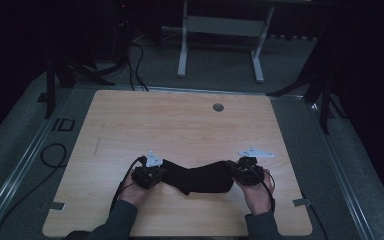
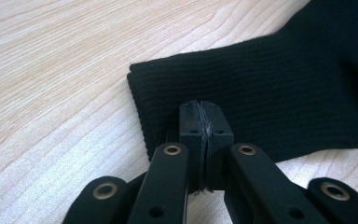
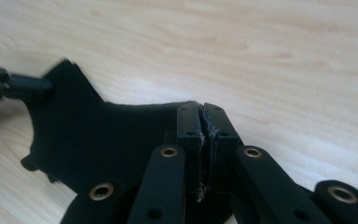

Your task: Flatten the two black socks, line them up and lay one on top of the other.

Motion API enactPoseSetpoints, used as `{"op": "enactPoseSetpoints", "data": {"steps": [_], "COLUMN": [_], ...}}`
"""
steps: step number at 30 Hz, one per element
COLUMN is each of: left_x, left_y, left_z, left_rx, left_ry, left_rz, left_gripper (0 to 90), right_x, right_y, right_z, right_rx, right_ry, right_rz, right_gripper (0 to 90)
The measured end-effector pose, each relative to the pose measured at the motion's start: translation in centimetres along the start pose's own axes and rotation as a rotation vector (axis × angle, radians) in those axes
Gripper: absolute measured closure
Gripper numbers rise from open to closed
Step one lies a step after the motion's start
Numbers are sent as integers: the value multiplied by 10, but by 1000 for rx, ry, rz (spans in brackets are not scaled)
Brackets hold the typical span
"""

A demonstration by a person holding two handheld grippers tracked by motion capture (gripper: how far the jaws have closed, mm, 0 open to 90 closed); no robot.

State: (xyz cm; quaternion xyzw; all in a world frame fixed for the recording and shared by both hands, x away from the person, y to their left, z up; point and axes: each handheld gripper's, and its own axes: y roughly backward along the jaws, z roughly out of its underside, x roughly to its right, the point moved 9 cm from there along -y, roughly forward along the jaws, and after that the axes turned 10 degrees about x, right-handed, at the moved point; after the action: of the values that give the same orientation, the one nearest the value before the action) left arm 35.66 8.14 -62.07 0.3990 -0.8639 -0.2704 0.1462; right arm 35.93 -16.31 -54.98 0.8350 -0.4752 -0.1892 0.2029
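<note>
A black ribbed sock (image 1: 200, 177) stretches across the near part of the wooden table (image 1: 180, 125), held between my two grippers. My left gripper (image 1: 161, 174) is shut on its left end; in the left gripper view the jaws (image 2: 204, 122) pinch the edge of the ribbed cuff (image 2: 284, 93), which lies flat on the wood. My right gripper (image 1: 233, 172) is shut on the right end; in the right gripper view the closed jaws (image 3: 201, 119) clamp the dark fabric (image 3: 98, 135), which hangs a little off the table. The left gripper's tip (image 3: 9, 86) shows blurred at the sock's far end.
A round grey grommet (image 1: 218, 107) sits near the table's far edge. Bits of tape (image 1: 302, 202) mark the near corners. A white table frame (image 1: 220, 30) stands on the floor behind, and cables (image 1: 55, 155) lie on the floor at left.
</note>
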Motion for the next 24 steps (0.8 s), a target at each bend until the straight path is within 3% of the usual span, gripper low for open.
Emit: {"op": "enactPoseSetpoints", "data": {"steps": [7,11,15,20,24], "left_x": [1,1,3,3,4], "left_y": [0,0,2,2,2], "left_z": [0,0,1,1,1], "left_rx": [-3,-2,-7,-7,-12], "left_ry": [-4,-6,-7,-6,-4], "left_rz": [-1,-2,1,-2,0], "left_gripper": [883,880,876,875,873], "right_x": [11,15,18,19,24], "right_y": [-24,-28,-32,-36,-41], "right_z": [34,42,51,54,53], "right_rx": [-99,-124,-170,-177,-151], "right_ry": [-5,4,48,63,62], "right_rz": [31,50,82,83,78], "right_gripper": [851,839,808,789,774]}}
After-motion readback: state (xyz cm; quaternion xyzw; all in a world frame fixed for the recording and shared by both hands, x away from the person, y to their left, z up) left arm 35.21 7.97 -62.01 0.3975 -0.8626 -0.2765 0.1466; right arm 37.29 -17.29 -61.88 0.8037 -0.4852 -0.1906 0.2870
